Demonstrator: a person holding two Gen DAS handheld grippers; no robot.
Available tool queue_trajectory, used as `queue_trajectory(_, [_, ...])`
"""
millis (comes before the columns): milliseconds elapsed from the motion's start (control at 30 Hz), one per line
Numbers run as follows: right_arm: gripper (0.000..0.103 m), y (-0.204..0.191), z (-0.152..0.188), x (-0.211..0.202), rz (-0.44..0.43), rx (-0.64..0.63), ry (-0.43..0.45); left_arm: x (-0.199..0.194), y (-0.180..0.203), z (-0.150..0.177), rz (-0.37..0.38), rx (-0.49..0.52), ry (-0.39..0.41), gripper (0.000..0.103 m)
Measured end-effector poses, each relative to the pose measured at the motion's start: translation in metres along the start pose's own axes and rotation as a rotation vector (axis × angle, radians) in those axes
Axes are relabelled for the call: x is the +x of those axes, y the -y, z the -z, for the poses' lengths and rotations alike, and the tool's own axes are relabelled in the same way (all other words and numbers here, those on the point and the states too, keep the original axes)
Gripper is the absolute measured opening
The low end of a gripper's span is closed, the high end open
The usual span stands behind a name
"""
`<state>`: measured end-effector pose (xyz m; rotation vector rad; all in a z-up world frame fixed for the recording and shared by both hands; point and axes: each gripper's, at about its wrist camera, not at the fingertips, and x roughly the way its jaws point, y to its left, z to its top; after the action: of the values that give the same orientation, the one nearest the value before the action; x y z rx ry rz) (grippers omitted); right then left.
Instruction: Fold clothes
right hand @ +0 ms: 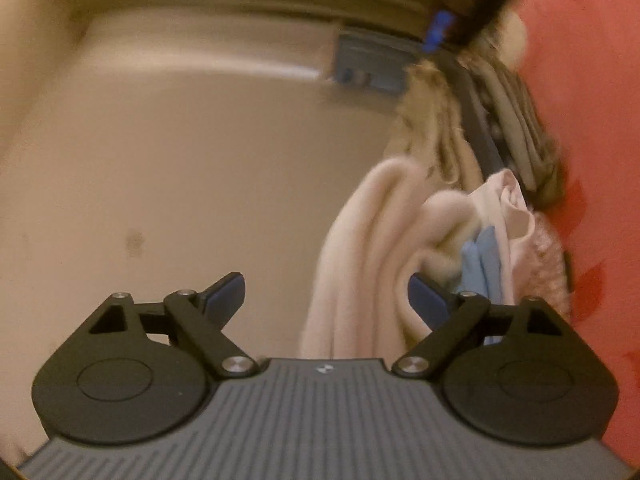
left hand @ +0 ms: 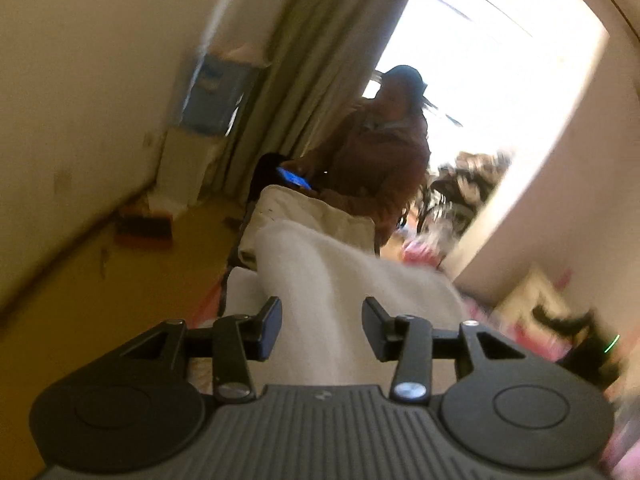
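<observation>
In the left wrist view my left gripper (left hand: 322, 330) is open, with a white fleecy garment (left hand: 340, 280) lying between and beyond its jaws; nothing is pinched. A beige folded cloth (left hand: 304, 216) lies further off behind it. In the right wrist view my right gripper (right hand: 326, 298) is open wide. A pale pink garment (right hand: 368, 248) hangs in folds between the jaws, near the right finger, with a light blue cloth (right hand: 478, 268) and a furry tan garment (right hand: 432, 120) beside it. Both views are blurred.
A person in a brown jacket (left hand: 380, 152) sits ahead holding a lit phone (left hand: 294, 178), by a curtain (left hand: 304, 60) and bright window (left hand: 500, 80). An orange box (left hand: 144, 228) lies on the floor. A red-pink surface (right hand: 592, 140) fills the right side, a beige wall (right hand: 180, 160) the left.
</observation>
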<state>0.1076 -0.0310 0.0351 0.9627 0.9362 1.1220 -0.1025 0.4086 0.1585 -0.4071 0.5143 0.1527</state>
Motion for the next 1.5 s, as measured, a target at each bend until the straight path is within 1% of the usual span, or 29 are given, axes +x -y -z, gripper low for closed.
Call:
queue_trajectory(33, [0.079, -0.015, 0.016, -0.01, 0.024, -0.081, -0.021, -0.008, 0.016, 0.009, -0.005, 0.086, -0.007, 0.045])
queue_trajectory(67, [0.076, -0.028, 0.033, -0.02, 0.048, -0.153, -0.04, -0.017, 0.035, 0.021, -0.009, 0.175, -0.021, 0.047])
queue_trajectory(133, [0.074, -0.046, 0.06, -0.037, 0.081, -0.279, -0.069, -0.025, 0.072, 0.044, -0.014, 0.346, -0.054, 0.051])
queue_trajectory(167, [0.074, -0.053, 0.074, -0.045, 0.103, -0.337, -0.073, -0.025, 0.09, 0.057, -0.015, 0.428, -0.072, 0.055])
queue_trajectory(200, [0.073, -0.06, 0.088, -0.054, 0.13, -0.398, -0.069, -0.025, 0.106, 0.068, -0.018, 0.5, -0.09, 0.056])
queue_trajectory(300, [0.068, -0.064, 0.119, -0.065, 0.198, -0.518, -0.06, -0.011, 0.139, 0.094, -0.046, 0.609, -0.129, 0.056])
queue_trajectory(367, [0.062, -0.062, 0.134, -0.073, 0.237, -0.564, -0.049, 0.002, 0.155, 0.102, -0.105, 0.644, -0.147, 0.057])
queue_trajectory(433, [0.059, -0.059, 0.145, -0.075, 0.293, -0.599, -0.039, 0.016, 0.167, 0.11, -0.177, 0.716, -0.141, 0.059])
queue_trajectory(500, [0.057, -0.053, 0.149, -0.076, 0.318, -0.581, -0.047, 0.029, 0.176, 0.116, -0.232, 0.781, -0.136, 0.062])
queue_trajectory(600, [0.056, -0.041, 0.147, -0.073, 0.326, -0.542, -0.063, 0.044, 0.181, 0.123, -0.301, 0.844, -0.128, 0.066])
queue_trajectory(700, [0.055, -0.031, 0.143, -0.07, 0.324, -0.527, -0.07, 0.063, 0.178, 0.125, -0.351, 0.87, -0.123, 0.069])
queue_trajectory(833, [0.055, -0.022, 0.137, -0.071, 0.313, -0.508, -0.063, 0.087, 0.182, 0.135, -0.392, 0.946, -0.128, 0.082])
queue_trajectory(933, [0.055, -0.013, 0.133, -0.071, 0.307, -0.489, -0.064, 0.095, 0.186, 0.145, -0.436, 1.015, -0.118, 0.084])
queue_trajectory(1000, [0.055, -0.008, 0.131, -0.071, 0.308, -0.475, -0.064, 0.099, 0.186, 0.147, -0.458, 1.029, -0.109, 0.079])
queue_trajectory(1033, [0.055, -0.006, 0.13, -0.071, 0.308, -0.466, -0.066, 0.099, 0.186, 0.146, -0.475, 1.029, -0.103, 0.069])
queue_trajectory(1067, [0.055, -0.003, 0.129, -0.071, 0.309, -0.457, -0.067, 0.099, 0.185, 0.145, -0.498, 1.032, -0.097, 0.055])
queue_trajectory(1133, [0.055, 0.0, 0.129, -0.071, 0.308, -0.446, -0.068, 0.099, 0.183, 0.14, -0.509, 1.03, -0.096, 0.047])
queue_trajectory(1167, [0.055, 0.0, 0.129, -0.072, 0.307, -0.446, -0.068, 0.097, 0.181, 0.136, -0.495, 1.015, -0.103, 0.042])
queue_trajectory(1267, [0.055, 0.0, 0.128, -0.072, 0.302, -0.454, -0.06, 0.09, 0.175, 0.122, -0.444, 0.965, -0.129, 0.037])
queue_trajectory(1367, [0.055, -0.005, 0.129, -0.07, 0.288, -0.478, -0.049, 0.081, 0.169, 0.105, -0.382, 0.907, -0.164, 0.034])
queue_trajectory(1467, [0.055, -0.012, 0.132, -0.065, 0.269, -0.526, -0.046, 0.073, 0.16, 0.084, -0.328, 0.823, -0.189, 0.033])
queue_trajectory(1500, [0.055, -0.015, 0.136, -0.061, 0.268, -0.571, -0.046, 0.072, 0.157, 0.077, -0.31, 0.79, -0.197, 0.032])
